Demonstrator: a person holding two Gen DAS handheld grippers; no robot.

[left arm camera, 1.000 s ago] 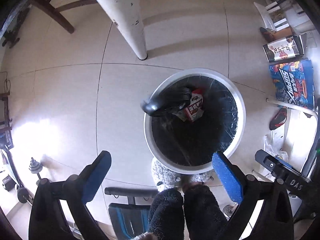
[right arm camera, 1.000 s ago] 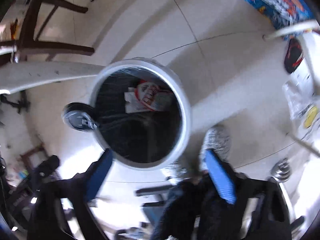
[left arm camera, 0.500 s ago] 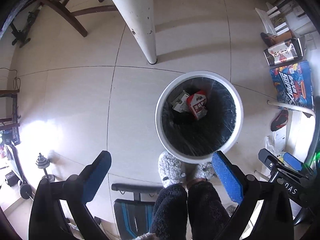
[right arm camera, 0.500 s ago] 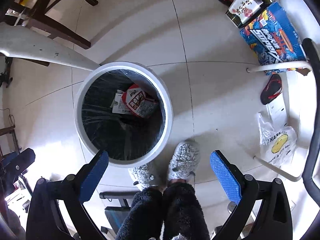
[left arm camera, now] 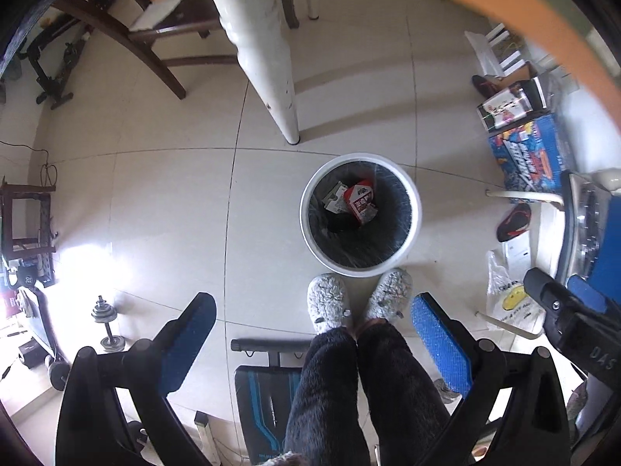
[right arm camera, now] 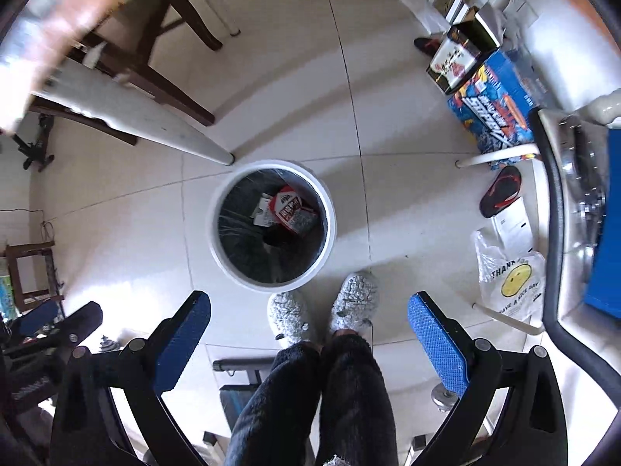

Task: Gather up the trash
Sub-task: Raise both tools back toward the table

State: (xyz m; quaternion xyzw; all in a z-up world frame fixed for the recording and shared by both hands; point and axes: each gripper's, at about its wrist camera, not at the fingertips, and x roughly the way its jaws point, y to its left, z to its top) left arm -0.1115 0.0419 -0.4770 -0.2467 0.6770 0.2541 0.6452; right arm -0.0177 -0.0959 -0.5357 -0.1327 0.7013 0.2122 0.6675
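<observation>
Looking down: both tongs, left (left arm camera: 313, 343) and right (right arm camera: 308, 336), spread wide, empty.
Trash: red carton (left arm camera: 361, 202) inside white bin (left arm camera: 310, 229) on tiled floor.
Hidden: bin's bottom dark, unclear.
Nearby: grey slippers (left arm camera: 328, 305) touch the bin; table leg (left arm camera: 271, 77) behind.
</observation>
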